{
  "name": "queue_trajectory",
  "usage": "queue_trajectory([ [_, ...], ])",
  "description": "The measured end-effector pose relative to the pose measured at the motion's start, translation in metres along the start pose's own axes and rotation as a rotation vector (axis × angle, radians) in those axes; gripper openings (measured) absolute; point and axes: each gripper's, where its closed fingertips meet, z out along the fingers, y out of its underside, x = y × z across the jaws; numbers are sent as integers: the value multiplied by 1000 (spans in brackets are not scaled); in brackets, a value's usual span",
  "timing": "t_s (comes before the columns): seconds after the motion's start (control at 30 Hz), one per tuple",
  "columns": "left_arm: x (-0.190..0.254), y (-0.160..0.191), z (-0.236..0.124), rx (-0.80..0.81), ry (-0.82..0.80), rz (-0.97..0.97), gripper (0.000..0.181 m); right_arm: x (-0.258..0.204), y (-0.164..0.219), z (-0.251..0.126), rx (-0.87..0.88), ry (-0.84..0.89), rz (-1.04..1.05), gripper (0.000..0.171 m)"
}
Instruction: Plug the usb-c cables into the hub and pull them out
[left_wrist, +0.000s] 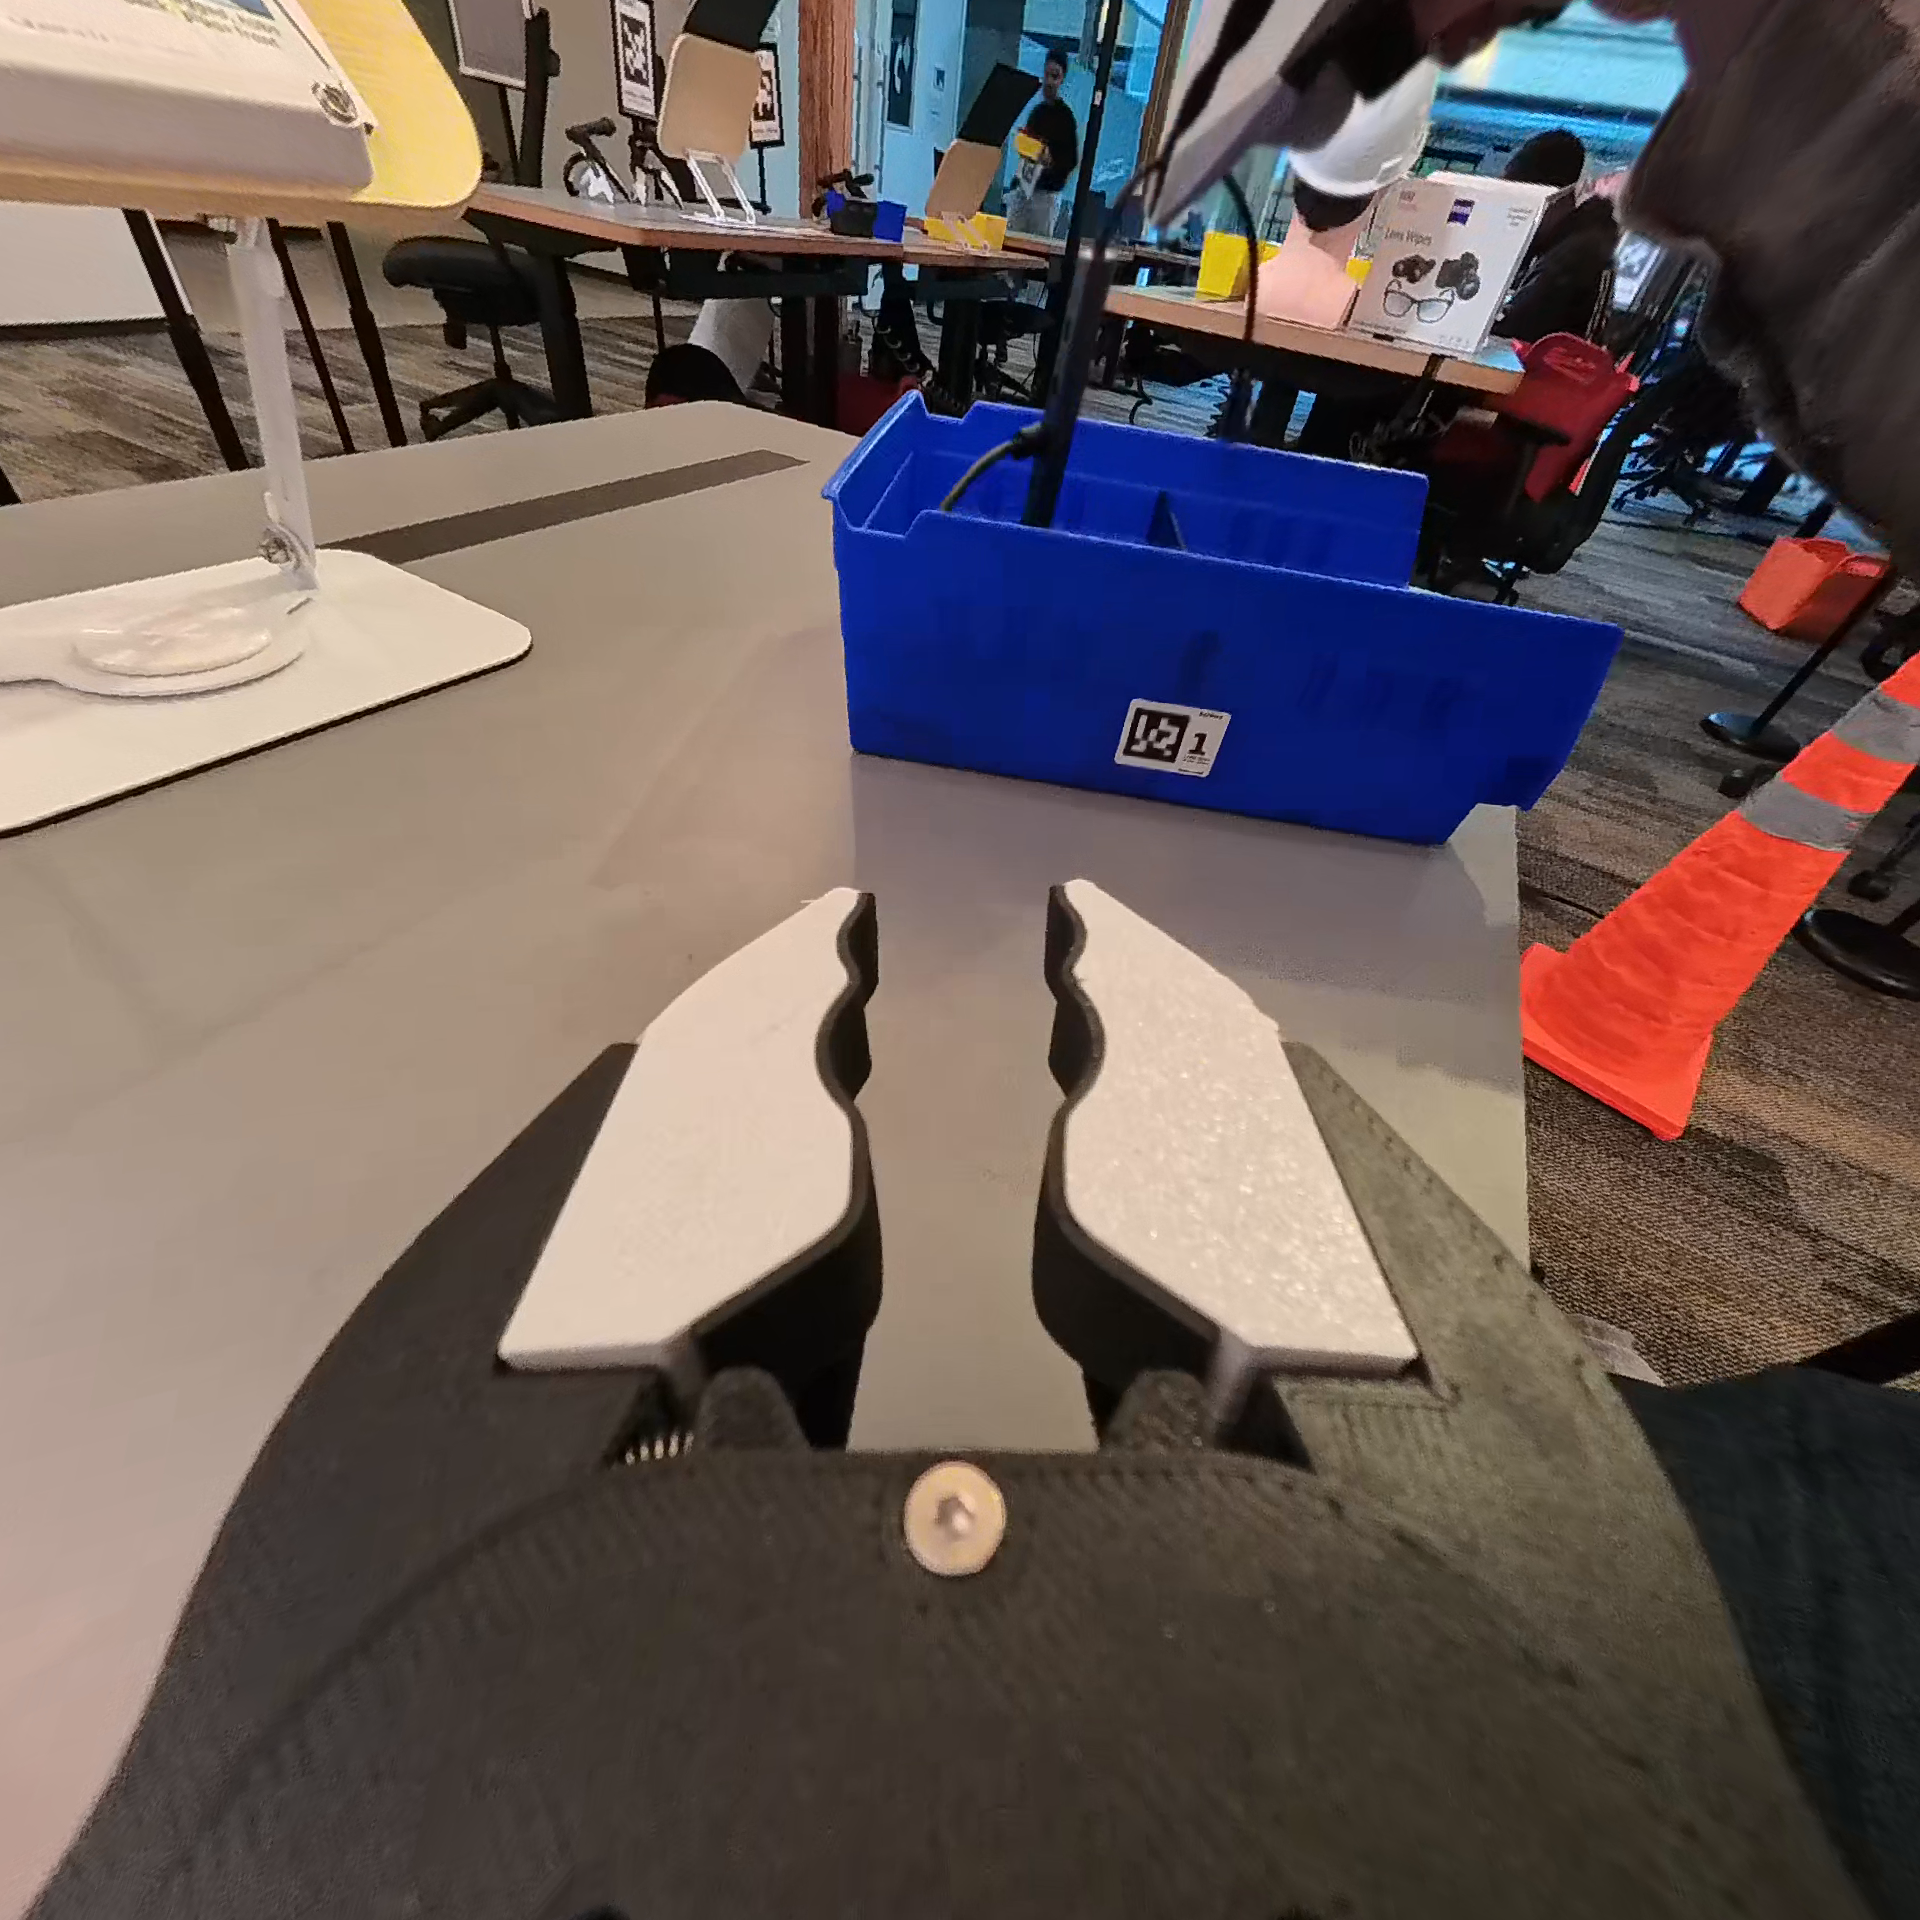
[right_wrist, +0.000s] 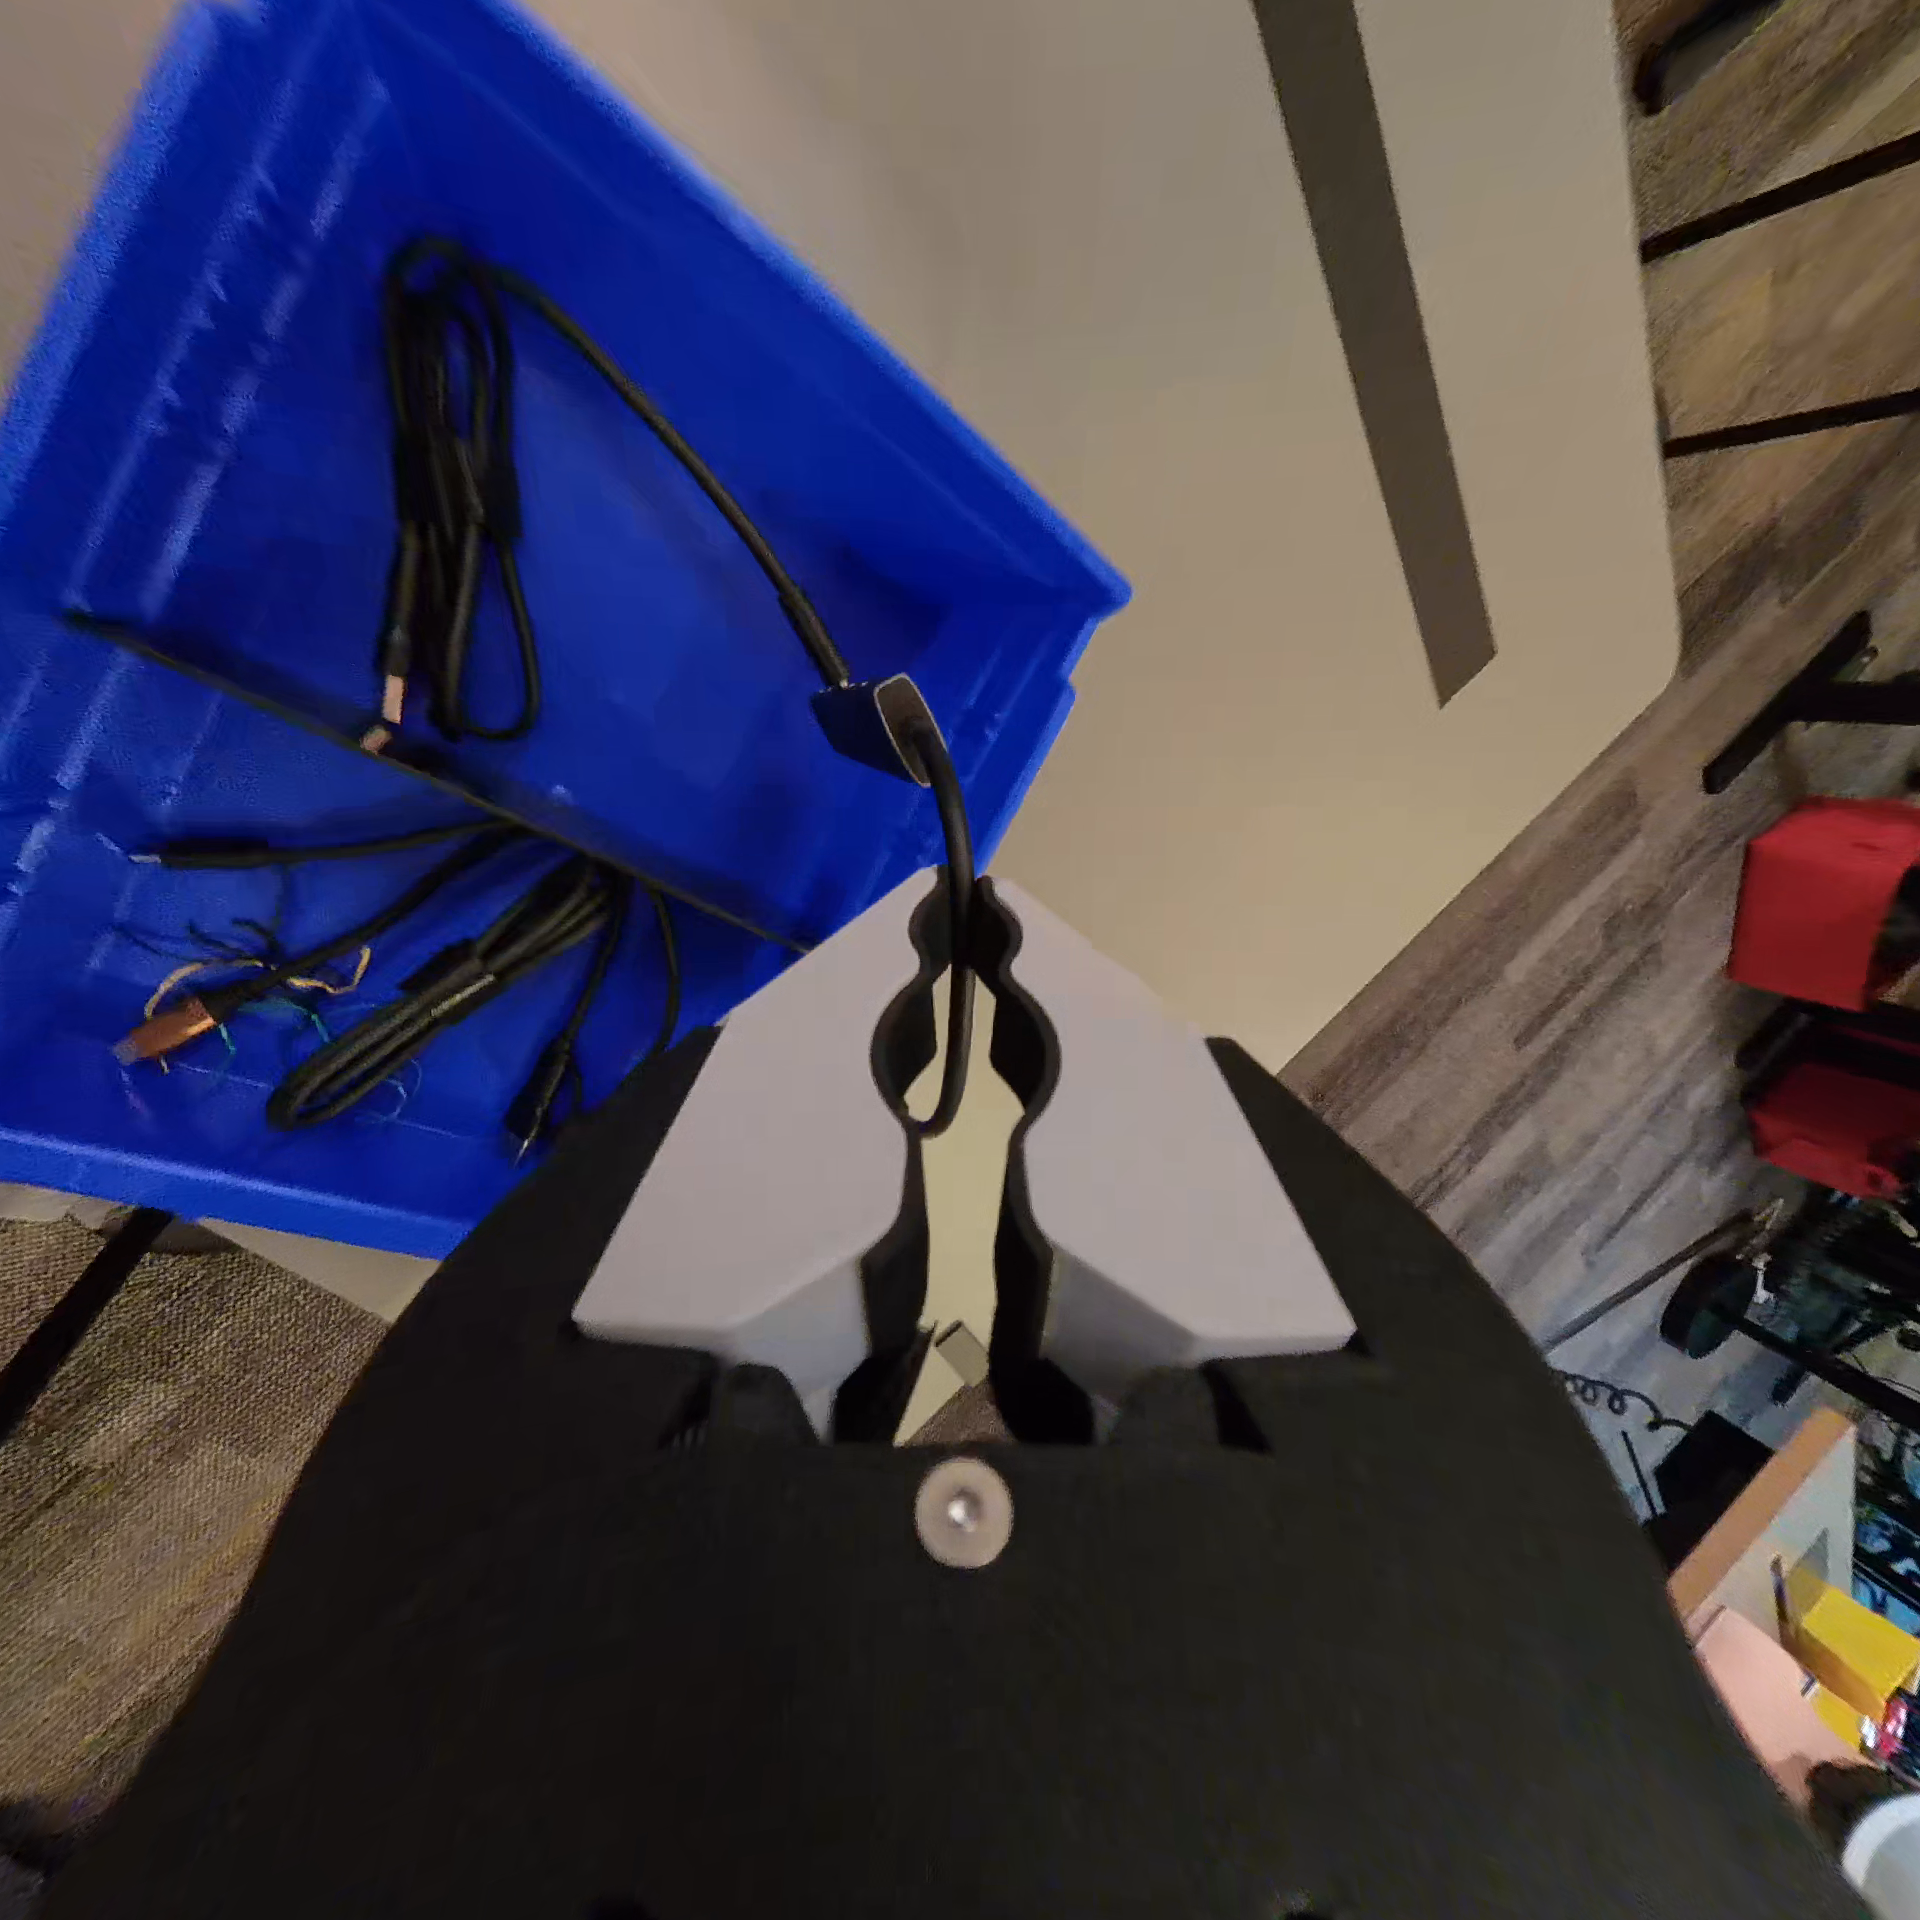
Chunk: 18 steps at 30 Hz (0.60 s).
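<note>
My right gripper (right_wrist: 961, 904) is shut on a thin black cable (right_wrist: 958, 821), pinched at the fingertips. The cable runs up to the end of a dark hub (right_wrist: 862, 722) that hangs over the blue bin (right_wrist: 260, 208). A second black cable (right_wrist: 665, 426) leads from the hub's other end down into the bin. In the left wrist view the hub (left_wrist: 1065, 395) hangs upright above the bin (left_wrist: 1143, 644). My left gripper (left_wrist: 961, 914) is open and empty, low over the grey table (left_wrist: 468, 935), pointing at the bin's near wall.
Several loose black cables (right_wrist: 468, 997) lie in the bin's two compartments, one frayed with an orange plug (right_wrist: 166, 1029). A white stand (left_wrist: 208, 665) is at the table's left. An orange cone (left_wrist: 1714, 935) stands on the floor past the table's right edge.
</note>
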Motion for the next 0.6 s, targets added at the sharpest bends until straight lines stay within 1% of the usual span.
queue_trajectory([
  [0.1,0,1,0,1,-1,-2,30,0,-26,-7,62,-27,28,0],
  [0.17,0,1,0,1,1,-2,30,0,-44,-10,133,-59,74,0],
  [0.23,0,1,0,5,2,-4,30,5,-50,-9,138,-47,89,0],
  [0.37,-2,0,-2,11,1,-8,30,-3,-77,-2,320,-149,169,0],
  [0.4,-2,0,-2,13,0,-8,30,-3,-76,5,360,-161,207,0],
  [0.47,-2,-1,-3,17,-1,-6,30,-2,-61,27,379,-177,287,0],
  [0.6,-2,0,-6,15,-2,-3,30,-7,-8,75,298,-169,385,0],
])
